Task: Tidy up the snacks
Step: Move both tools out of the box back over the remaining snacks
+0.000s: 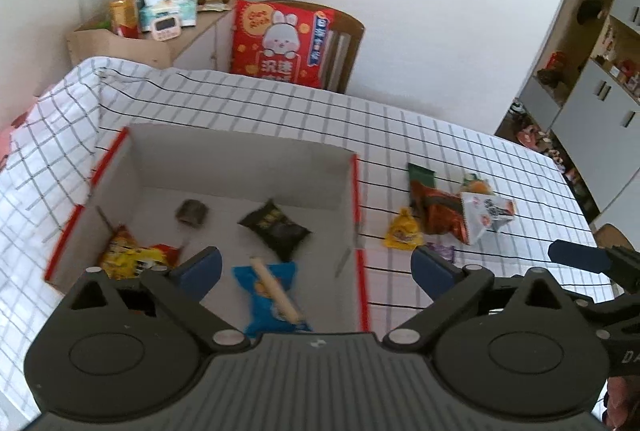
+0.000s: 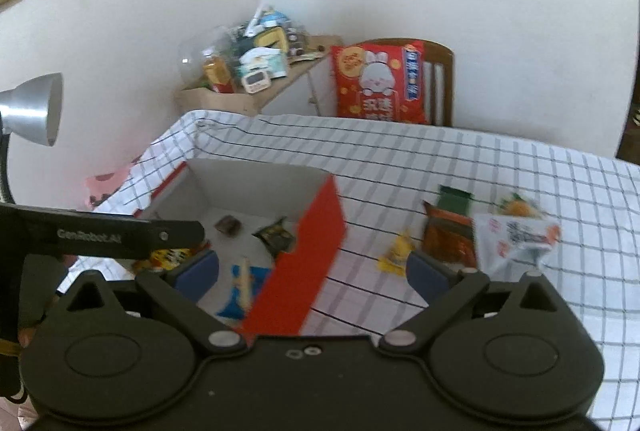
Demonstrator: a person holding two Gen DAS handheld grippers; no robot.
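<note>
— Left hand-held gripper (image 1: 316,267)?
— Hanging over the open cardboard box (image 1: 248,155), fingers spread wide apart, nothing between them.
— Right hand-held gripper (image 2: 312,271)?
— Also spread wide, gripping nothing, poised above the box's red outer wall (image 2: 304,255) and the checked cloth of the bench (image 1: 400,127).
— Inside the box?
— Several snacks lying flat on the white floor: a blue packet (image 1: 270,295) nearest the camera with a tan stick (image 1: 274,289) lying across it, a black packet (image 1: 276,229) just beyond, a small dark brownish packet (image 1: 192,212) further back, and yellow and red packets (image 1: 128,255) bunched in the left corner.
— Outside the box?
— To the right on the bench, well apart from the box: a small yellow packet (image 1: 404,231), a purple one (image 1: 440,251) just beside it, an orange-brown packet (image 1: 440,211) with a dark green one (image 1: 420,175) behind, a white packet (image 1: 486,213) overlapping the orange-brown one, and a small orange-and-green item (image 1: 476,185) behind that.
— Same pile seen from the right wrist?
— Yes: yellow (image 2: 398,251), orange-brown (image 2: 446,239), white (image 2: 514,239), all blurred.
— Beyond the bench?
— A wooden chair (image 1: 348,43) with a red rabbit cushion (image 1: 280,43), and a cluttered side cabinet (image 1: 132,43) against the wall.
</note>
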